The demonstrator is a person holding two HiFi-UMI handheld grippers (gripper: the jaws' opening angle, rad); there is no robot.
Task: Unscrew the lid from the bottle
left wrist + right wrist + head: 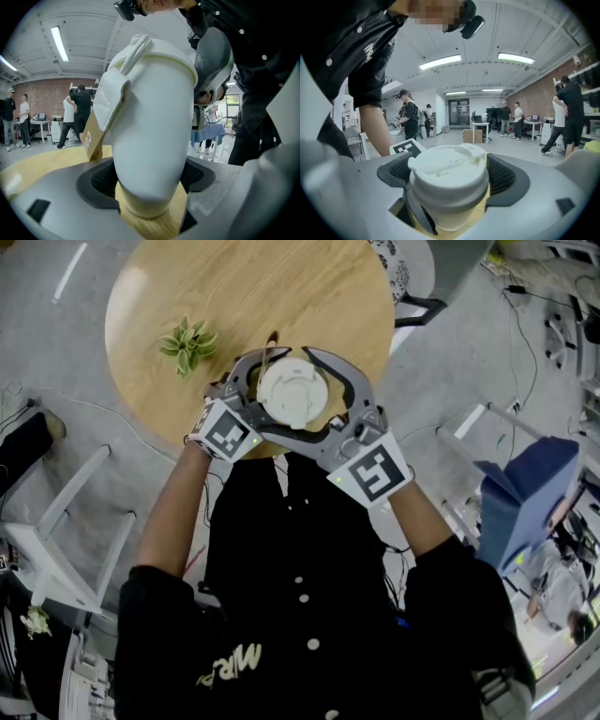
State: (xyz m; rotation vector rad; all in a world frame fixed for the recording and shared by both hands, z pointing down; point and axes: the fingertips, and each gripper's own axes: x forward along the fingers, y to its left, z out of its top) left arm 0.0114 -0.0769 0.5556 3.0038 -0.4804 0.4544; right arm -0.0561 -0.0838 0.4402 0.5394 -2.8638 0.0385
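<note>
Bright even indoor light from ceiling strip lamps (440, 62), soft glare on the tabletop (141, 296) at 10 o'clock; gripper views fisheye-bent, black corners; close bottle (154, 136) slightly blurred

Right claw (450, 180) is up close, jaws spread wide, with the white lid (447, 169) sitting square between them. The black ribbed pads (512, 177) stand just beside it on either side. Below the lid a slice of the cream bottle (452, 218) shows, and wooden surface (481, 208) shows under it. A marker cube (407, 148) peeks over the left pad, with a bare forearm (377, 126) above. Beyond is an open office floor with people standing by desks (485, 125) and strip lights (440, 62) overhead.
</note>
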